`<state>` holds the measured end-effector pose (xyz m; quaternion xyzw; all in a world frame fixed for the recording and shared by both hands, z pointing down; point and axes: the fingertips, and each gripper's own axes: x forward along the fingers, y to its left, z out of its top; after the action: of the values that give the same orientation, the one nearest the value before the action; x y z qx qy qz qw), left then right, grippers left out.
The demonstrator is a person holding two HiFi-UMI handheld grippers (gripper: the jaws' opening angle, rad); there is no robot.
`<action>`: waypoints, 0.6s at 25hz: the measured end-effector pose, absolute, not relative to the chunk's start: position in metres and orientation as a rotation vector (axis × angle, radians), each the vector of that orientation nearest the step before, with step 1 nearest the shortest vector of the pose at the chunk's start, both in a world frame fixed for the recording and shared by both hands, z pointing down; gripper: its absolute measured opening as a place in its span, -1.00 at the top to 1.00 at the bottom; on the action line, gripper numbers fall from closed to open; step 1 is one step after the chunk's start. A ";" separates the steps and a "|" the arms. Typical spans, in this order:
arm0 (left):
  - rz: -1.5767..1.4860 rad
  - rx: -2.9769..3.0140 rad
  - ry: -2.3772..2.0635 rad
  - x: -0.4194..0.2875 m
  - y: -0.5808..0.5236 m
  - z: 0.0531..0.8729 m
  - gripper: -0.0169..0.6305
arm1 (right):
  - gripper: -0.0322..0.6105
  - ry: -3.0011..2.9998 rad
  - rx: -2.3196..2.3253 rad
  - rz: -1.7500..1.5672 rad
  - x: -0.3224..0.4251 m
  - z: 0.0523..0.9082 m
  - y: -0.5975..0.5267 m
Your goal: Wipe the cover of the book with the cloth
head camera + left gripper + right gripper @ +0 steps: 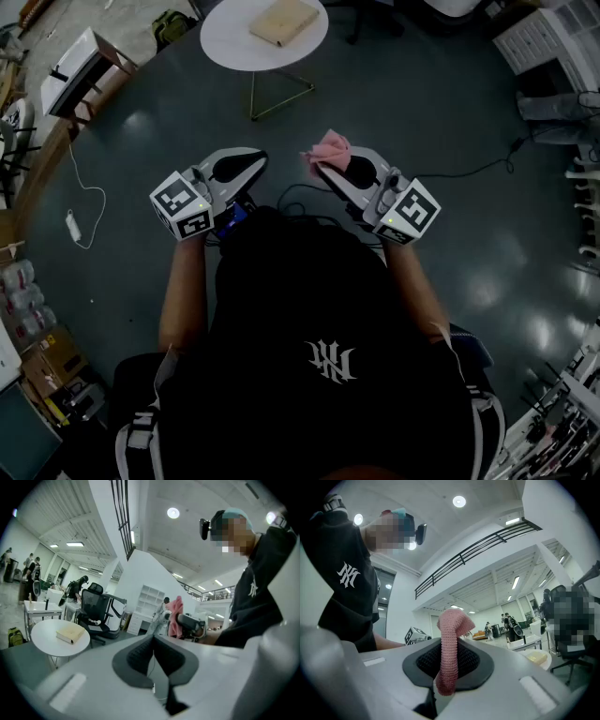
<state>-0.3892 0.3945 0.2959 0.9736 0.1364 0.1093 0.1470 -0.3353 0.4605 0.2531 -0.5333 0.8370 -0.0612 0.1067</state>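
A tan book (283, 21) lies on a round white table (225, 42) far ahead of me; it also shows in the left gripper view (70, 633) and the right gripper view (536, 656). Both grippers are held up near my chest, well short of the table, with their tips turned toward each other. My right gripper (321, 169) is shut on a pink knitted cloth (328, 148), which sticks up between its pads (450, 644). My left gripper (255, 161) is shut with nothing in it, its dark pads meeting (153, 641).
A dark floor lies between me and the table. A black office chair (96, 609) stands behind the table, with white shelving (150, 599) beyond. A white box (80, 70) and a loose cable (84, 206) lie at the left. Several people stand far off.
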 end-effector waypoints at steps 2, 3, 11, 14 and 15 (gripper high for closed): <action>0.304 2.795 0.374 -0.391 0.394 0.293 0.94 | 0.77 2.456 -1.571 -0.180 -0.334 0.252 0.463; 0.303 2.795 0.365 -0.393 0.393 0.292 0.94 | 0.77 2.453 -1.571 -0.179 -0.334 0.252 0.463; 0.324 2.744 0.307 -0.380 0.415 0.304 0.94 | 0.76 2.400 -1.582 -0.235 -0.309 0.268 0.489; 0.291 2.768 0.244 -0.401 0.399 0.289 0.94 | 0.75 2.409 -1.523 -0.236 -0.325 0.261 0.473; 0.274 2.776 0.220 -0.407 0.395 0.286 0.94 | 0.75 2.425 -1.499 -0.230 -0.330 0.259 0.469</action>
<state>-0.4072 0.3950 0.2855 0.9775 0.0774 0.0966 0.1710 -0.3300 0.4693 0.2587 -0.5189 0.8395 -0.0795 0.1400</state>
